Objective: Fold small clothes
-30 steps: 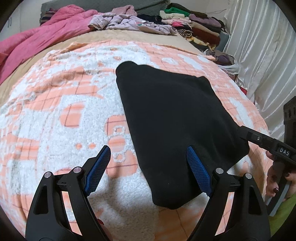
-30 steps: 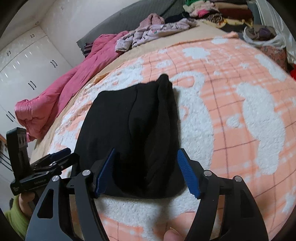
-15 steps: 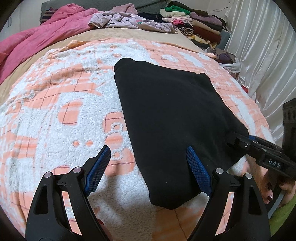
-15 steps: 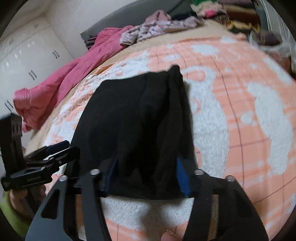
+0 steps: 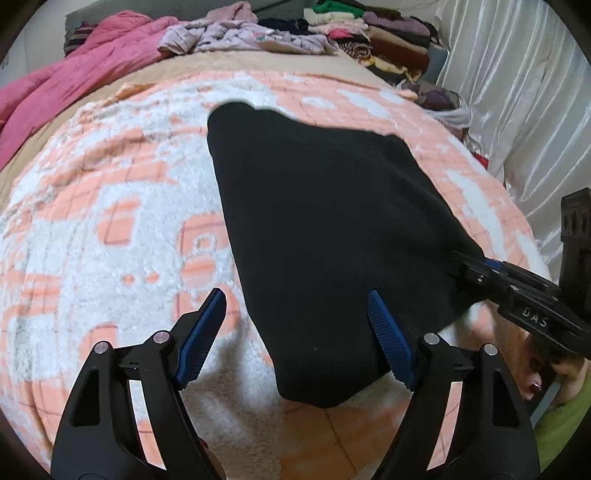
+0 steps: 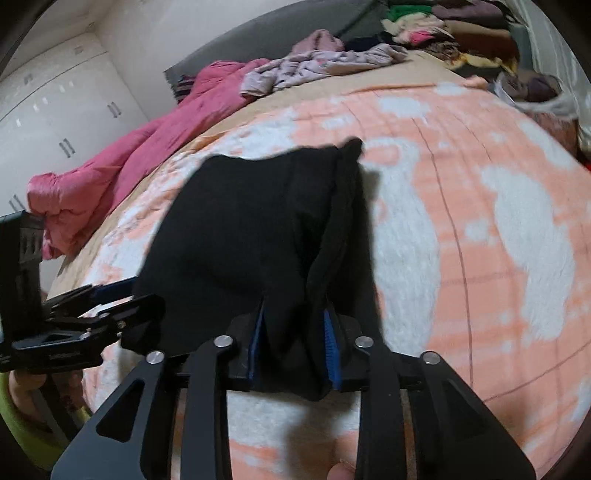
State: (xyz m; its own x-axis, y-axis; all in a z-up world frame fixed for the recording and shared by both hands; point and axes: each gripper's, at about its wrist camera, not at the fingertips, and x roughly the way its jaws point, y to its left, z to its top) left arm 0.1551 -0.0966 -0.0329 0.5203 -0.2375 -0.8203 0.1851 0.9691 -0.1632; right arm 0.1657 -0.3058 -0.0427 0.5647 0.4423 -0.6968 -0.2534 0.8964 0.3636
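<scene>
Right wrist view, right tool [image 6: 291, 328] clamped on black garment [image 6: 240, 236], pads mostly buried, left tool [image 5: 295, 332] spread apart.

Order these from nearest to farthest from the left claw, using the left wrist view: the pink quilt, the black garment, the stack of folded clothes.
1. The black garment: right at the left claw, its near end lying between the open fingers.
2. The pink quilt: far off, at the upper left of the bed.
3. The stack of folded clothes: farthest, at the upper right by the curtain.
</scene>
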